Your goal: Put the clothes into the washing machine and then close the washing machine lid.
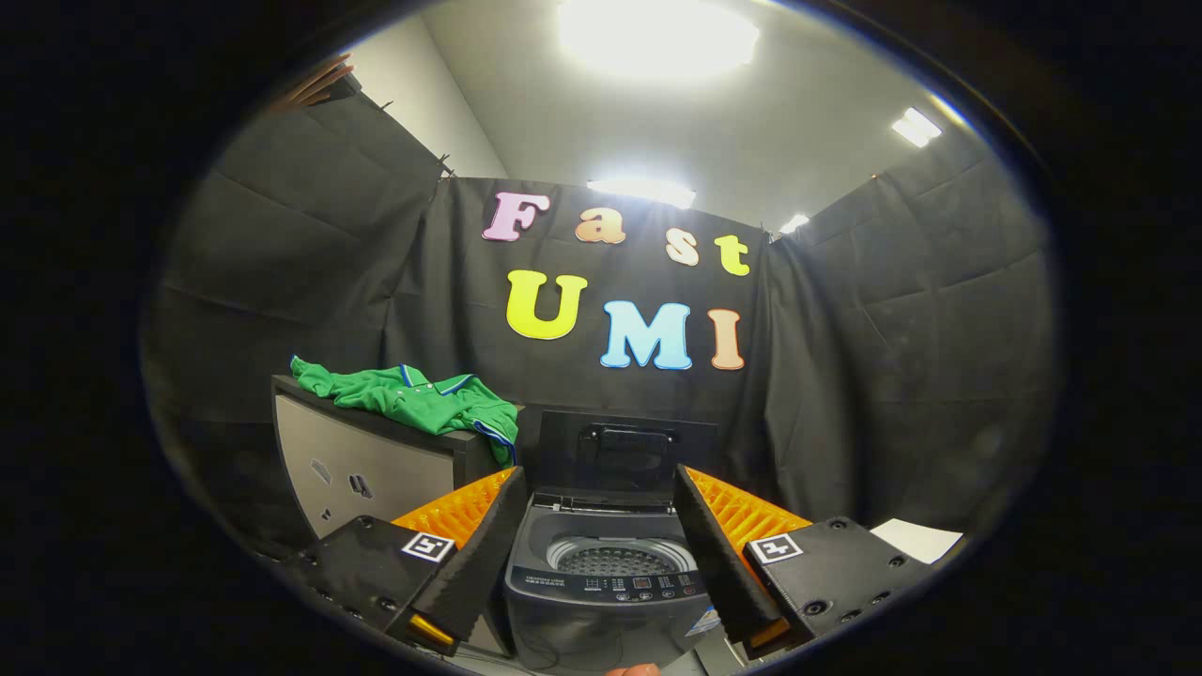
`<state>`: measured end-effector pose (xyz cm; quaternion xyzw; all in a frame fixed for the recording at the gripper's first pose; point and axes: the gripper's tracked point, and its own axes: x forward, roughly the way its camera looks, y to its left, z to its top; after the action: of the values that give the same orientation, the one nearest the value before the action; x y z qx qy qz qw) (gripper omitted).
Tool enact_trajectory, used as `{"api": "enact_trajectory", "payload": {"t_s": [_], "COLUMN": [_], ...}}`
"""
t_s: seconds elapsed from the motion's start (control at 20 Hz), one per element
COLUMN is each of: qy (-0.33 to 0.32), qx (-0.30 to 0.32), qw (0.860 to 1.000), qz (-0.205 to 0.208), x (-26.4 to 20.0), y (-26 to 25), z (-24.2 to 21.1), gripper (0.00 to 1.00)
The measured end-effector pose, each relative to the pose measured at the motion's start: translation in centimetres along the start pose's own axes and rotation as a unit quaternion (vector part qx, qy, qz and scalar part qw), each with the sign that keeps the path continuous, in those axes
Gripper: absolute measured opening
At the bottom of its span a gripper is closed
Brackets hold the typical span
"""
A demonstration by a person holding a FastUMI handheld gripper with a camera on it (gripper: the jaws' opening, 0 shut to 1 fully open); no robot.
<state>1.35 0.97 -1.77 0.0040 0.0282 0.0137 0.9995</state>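
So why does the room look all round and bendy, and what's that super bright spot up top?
In the gripper view a fisheye lens curves everything, so the booth walls bow outward. The bright spot is a ceiling light blown out to white glare. Below, the washer, its raised lid and the green shirt look sharp and evenly lit. The open gripper frames the washer.

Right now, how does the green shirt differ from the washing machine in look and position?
The green shirt is soft and crumpled, draped over a cabinet; the washing machine is rigid and dark, standing lower beside that cabinet. The shirt lies off to the side, beyond one finger of the open gripper, while the machine sits between the fingers. The shirt is bright with blue trim; the machine is grey-black, lid raised, drum empty.
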Motion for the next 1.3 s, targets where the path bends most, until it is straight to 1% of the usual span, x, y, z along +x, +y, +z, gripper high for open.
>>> {"api": "enact_trajectory", "payload": {"t_s": [0.3,0.5,0.8,0.9,1.1,1.3], "qy": [0.003,0.001,-0.001,-0.007,-0.027,-0.017], "qx": [-0.003,0.003,0.019,0.027,0.024,0.026], "qw": [1.0,1.0,0.999,0.999,0.998,0.998], "qz": [0.003,0.011,0.032,0.039,0.049,0.057], "x": [0.3,1.2,3.2,3.9,5.8,8.0], "y": [0.0,0.6,1.9,2.4,3.1,3.5], "z": [0.1,1.1,3.4,4.9,7.8,9.5], "gripper": [0.98,0.98,0.98,0.98,0.98,0.98]}}
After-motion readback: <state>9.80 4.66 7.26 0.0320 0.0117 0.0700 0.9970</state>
